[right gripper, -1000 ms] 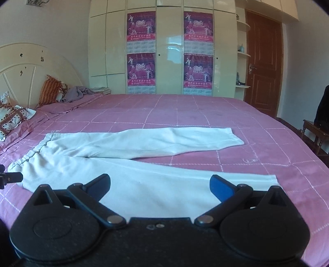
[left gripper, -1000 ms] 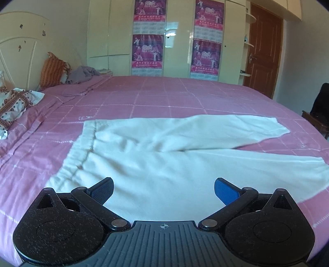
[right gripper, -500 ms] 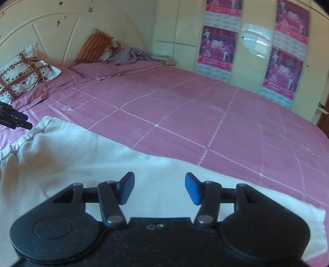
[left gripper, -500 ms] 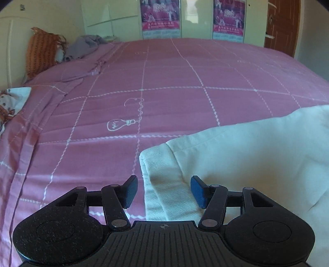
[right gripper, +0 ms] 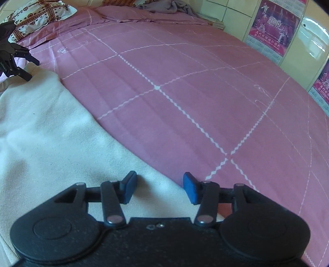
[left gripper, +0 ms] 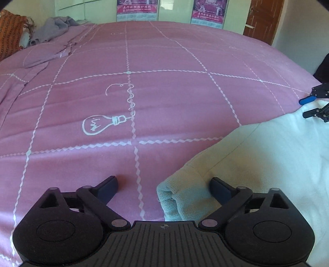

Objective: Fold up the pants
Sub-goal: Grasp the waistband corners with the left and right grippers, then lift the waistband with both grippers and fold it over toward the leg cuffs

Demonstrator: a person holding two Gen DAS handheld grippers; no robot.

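Note:
White pants [left gripper: 267,160] lie flat on a pink bedspread [left gripper: 144,92]. My left gripper [left gripper: 164,185] is open and low over the bed, its jaws standing either side of the waistband corner [left gripper: 174,197]. My right gripper [right gripper: 158,187] is open, partly narrowed, with the far edge of the pants [right gripper: 51,133] running between its jaws. In the left wrist view the right gripper [left gripper: 314,104] shows at the far right. In the right wrist view the left gripper [right gripper: 16,63] shows at the far left.
The pink bedspread [right gripper: 185,92] has a white grid and a light-bulb drawing [left gripper: 102,125]. A grey garment [left gripper: 51,28], an orange pillow [left gripper: 10,35] and a patterned pillow [right gripper: 39,14] lie near the headboard. Wardrobe doors with posters [right gripper: 269,30] and a brown door [left gripper: 263,18] stand behind.
Both grippers dropped from a high view of the whole pants to the bed surface at the far edge. The left jaws opened wider around the waistband corner; the right moved closer to the edge.

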